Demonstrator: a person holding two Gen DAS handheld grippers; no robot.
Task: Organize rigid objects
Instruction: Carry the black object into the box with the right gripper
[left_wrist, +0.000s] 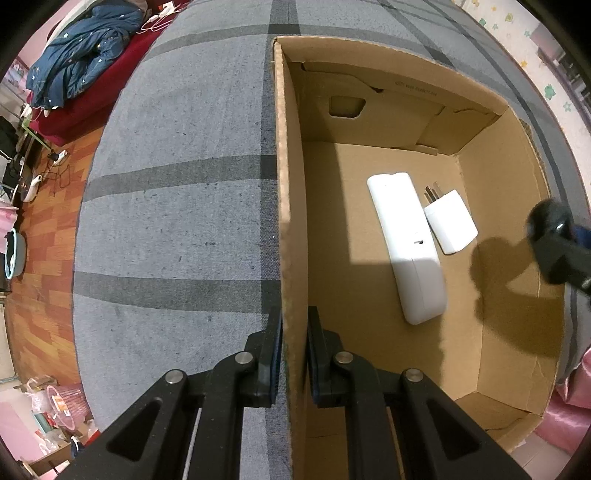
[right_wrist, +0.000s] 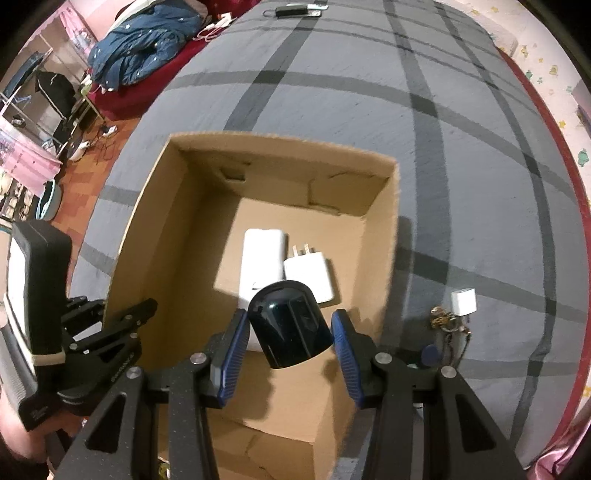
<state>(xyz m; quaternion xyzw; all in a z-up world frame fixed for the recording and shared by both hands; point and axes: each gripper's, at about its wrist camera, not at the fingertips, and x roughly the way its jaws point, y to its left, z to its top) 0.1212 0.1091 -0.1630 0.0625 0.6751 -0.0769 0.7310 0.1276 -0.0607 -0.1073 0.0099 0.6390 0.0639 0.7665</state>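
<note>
Here, at the left, the left gripper (left_wrist: 293, 354) is clamped on the left wall of the open cardboard box (left_wrist: 286, 206), one pad outside and one inside, steadying it on the grey plaid bedspread (left_wrist: 173, 206). Corrugated board is stiff enough for that but creases if squeezed hard near a corner; mid-wall is the safer place.

Inside the box, on its floor, lie a long white remote-shaped device (left_wrist: 406, 251) and, just beside it on its right, a white plug-in charger (left_wrist: 448, 221) with its prongs pointing toward the far wall.

Further right, the right gripper (right_wrist: 288, 343) hangs over the near part of the box with a black glossy rounded device (right_wrist: 288, 323) between its blue pads (right_wrist: 232, 354); the jaws stand partly closed, apparently gripping its sides, though the contact is hard to see. It looks like smooth hard plastic, light, rigid and probably slippery, so a hold across its flatter flanks should be surer than on the domed end.

To the right, outside the box on the bedspread, a small white cube adapter (right_wrist: 463, 302) sits just above a bunch of keys (right_wrist: 448, 323).
</note>
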